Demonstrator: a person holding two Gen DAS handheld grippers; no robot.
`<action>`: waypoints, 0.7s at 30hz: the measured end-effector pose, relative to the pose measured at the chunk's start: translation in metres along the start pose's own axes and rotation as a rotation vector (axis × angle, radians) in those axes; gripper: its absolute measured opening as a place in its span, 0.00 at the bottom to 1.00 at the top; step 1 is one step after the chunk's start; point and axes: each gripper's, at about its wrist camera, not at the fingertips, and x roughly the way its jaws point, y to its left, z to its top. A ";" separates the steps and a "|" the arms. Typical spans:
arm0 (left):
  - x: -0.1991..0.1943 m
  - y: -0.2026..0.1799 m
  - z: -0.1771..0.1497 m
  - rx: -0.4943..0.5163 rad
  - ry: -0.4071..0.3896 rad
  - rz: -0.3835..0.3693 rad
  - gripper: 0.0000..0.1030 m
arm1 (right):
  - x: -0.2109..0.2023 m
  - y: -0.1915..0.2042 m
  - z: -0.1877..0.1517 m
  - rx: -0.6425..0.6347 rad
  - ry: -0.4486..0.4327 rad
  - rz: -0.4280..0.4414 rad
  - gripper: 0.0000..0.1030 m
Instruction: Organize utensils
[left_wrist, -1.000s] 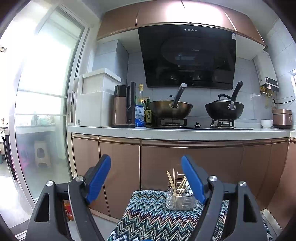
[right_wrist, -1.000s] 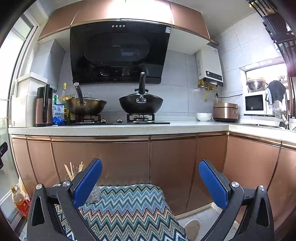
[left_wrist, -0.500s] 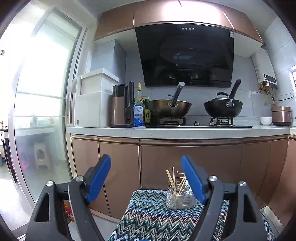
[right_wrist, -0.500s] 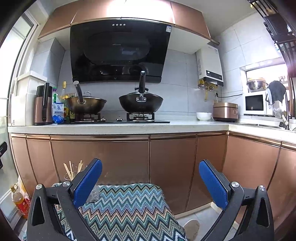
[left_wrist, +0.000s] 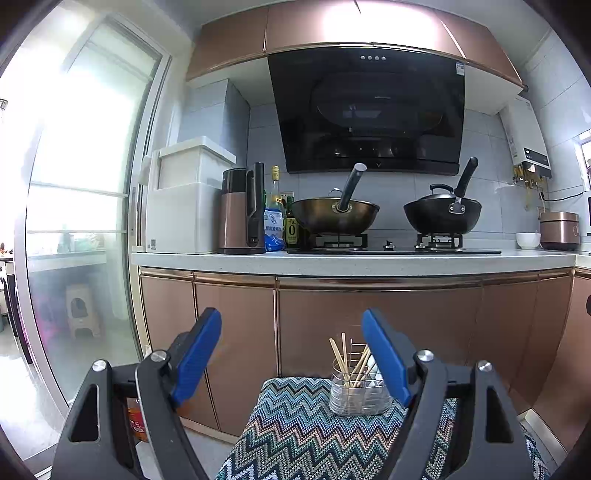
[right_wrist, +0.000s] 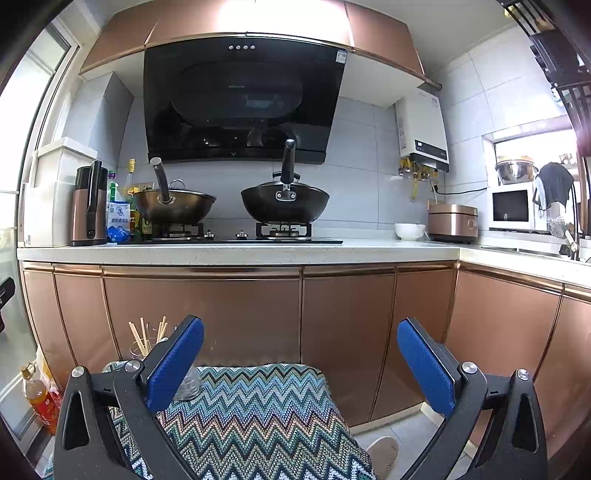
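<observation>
Chopsticks stand in the clear holder at the far end of the cloth-covered desk; your left tool and right tool both gape empty. That fits sorting finished or pending, so you can't tell the step

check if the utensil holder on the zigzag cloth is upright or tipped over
Upright: the utensil holder stands on its base on the cloth, chopsticks pointing up.

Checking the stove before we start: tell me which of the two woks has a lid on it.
The black wok on the right burner; a lid with a knob sits in it. The bronze wok on the left burner is uncovered.
</observation>
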 end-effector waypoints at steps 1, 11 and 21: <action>0.000 0.000 0.000 0.001 0.000 0.001 0.75 | 0.000 0.000 0.000 -0.001 0.000 0.001 1.00; -0.001 0.004 -0.002 -0.016 0.002 -0.008 0.75 | 0.000 0.004 0.000 -0.008 0.000 0.007 1.00; -0.001 0.004 -0.002 -0.016 0.000 -0.008 0.75 | 0.000 0.005 0.000 -0.008 0.000 0.007 1.00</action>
